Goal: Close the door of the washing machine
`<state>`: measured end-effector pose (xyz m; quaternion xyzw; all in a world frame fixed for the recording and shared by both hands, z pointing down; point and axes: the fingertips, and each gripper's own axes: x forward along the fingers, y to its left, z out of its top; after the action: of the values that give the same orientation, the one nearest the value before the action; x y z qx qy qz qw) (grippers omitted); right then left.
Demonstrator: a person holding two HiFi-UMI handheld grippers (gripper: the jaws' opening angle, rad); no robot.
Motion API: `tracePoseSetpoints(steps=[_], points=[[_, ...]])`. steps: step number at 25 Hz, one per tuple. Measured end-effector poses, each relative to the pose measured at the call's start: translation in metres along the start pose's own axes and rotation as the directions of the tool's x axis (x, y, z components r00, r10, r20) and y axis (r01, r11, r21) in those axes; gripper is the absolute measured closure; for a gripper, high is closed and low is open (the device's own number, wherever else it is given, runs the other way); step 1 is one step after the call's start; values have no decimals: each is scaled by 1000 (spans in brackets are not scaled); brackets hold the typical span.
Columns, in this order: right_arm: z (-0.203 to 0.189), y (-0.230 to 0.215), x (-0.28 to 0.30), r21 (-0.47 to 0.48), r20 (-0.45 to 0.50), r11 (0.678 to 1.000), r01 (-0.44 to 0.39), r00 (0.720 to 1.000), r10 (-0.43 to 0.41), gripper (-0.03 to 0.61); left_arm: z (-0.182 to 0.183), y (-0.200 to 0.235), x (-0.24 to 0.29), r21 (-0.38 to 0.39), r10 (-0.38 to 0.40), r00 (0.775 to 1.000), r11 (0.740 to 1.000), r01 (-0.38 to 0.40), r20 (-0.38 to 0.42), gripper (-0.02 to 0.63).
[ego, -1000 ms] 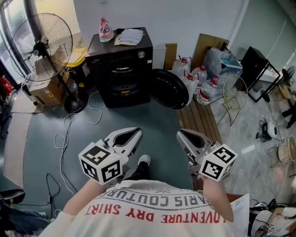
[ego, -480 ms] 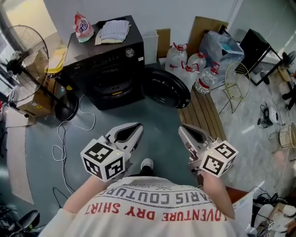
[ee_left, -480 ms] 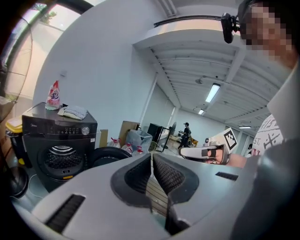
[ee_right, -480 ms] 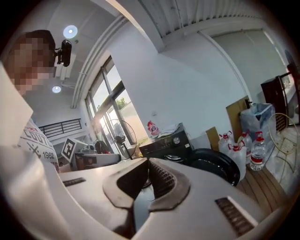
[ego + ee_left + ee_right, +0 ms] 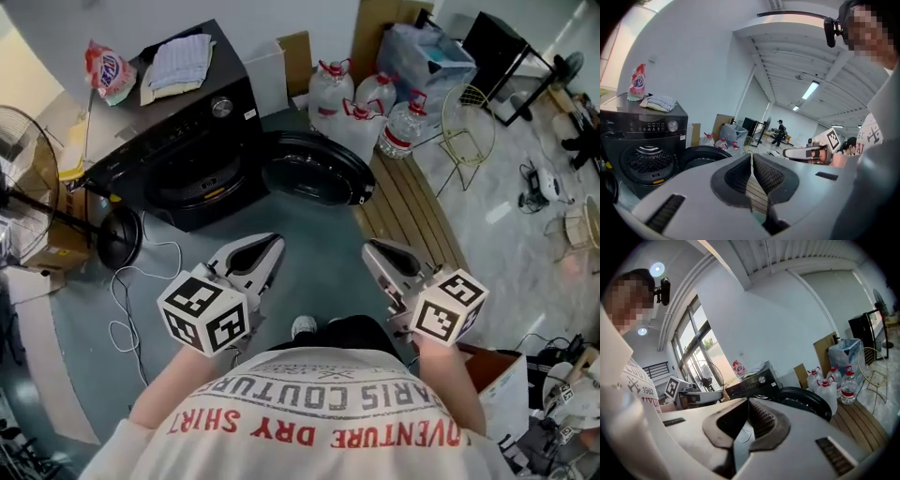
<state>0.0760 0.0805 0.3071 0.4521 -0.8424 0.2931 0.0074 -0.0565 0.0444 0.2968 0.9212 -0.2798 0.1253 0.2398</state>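
Note:
A black front-loading washing machine [image 5: 178,150] stands on the floor ahead and to the left. Its round door [image 5: 314,169] is swung wide open to the right of the drum opening [image 5: 192,187]. My left gripper [image 5: 272,246] and right gripper [image 5: 370,248] are side by side in front of my chest, both shut and empty, well short of the door. The left gripper view has the machine [image 5: 642,140] and the door [image 5: 701,157] beyond the shut left gripper [image 5: 751,157]. The right gripper view has the door [image 5: 806,401] just past the shut right gripper [image 5: 749,401].
A detergent bag [image 5: 108,70] and a folded cloth [image 5: 183,61] lie on the machine. Large water bottles [image 5: 361,103] and a wooden slatted pallet [image 5: 412,225] are right of the door. A standing fan [image 5: 28,178] and loose cables [image 5: 141,281] are at the left.
I have stepped closer: the machine and its open door now sit nearer and further left in the head view. Both grippers came forward with me and stayed shut.

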Motion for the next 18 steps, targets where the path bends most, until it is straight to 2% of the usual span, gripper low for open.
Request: tracePoseSetpoints(steps=[6,11,12,13,14,15,18], points=[[10,-45,2,-8,-4,1000,28,1000,-28,554,1,10,38,-8,-7,999,1000,7,-35,575],[16,-96,20,-10,-62,1000,14,998,-15,549,8,28,69,-27,36,997,999,-38,-66,575],[16,-107,25,-11,-84,1000,11,996,-12,537,9,33,75,-37,47,996,998,-50,-73,575],[16,-119,30,-14,-110,1000,10,994,-12,504,9,37,82,-47,58,995,997,-62,-81,575],[14,-131,34,-18,-138,1000,9,990,-11,443,9,42,88,-55,69,993,996,-74,-91,575],[13,-143,39,-25,-164,1000,6,986,-10,419,9,46,95,-62,80,992,994,-86,-99,575],[9,-179,54,-56,-228,998,-5,974,-8,391,11,58,113,-79,108,988,990,-118,-112,575]])
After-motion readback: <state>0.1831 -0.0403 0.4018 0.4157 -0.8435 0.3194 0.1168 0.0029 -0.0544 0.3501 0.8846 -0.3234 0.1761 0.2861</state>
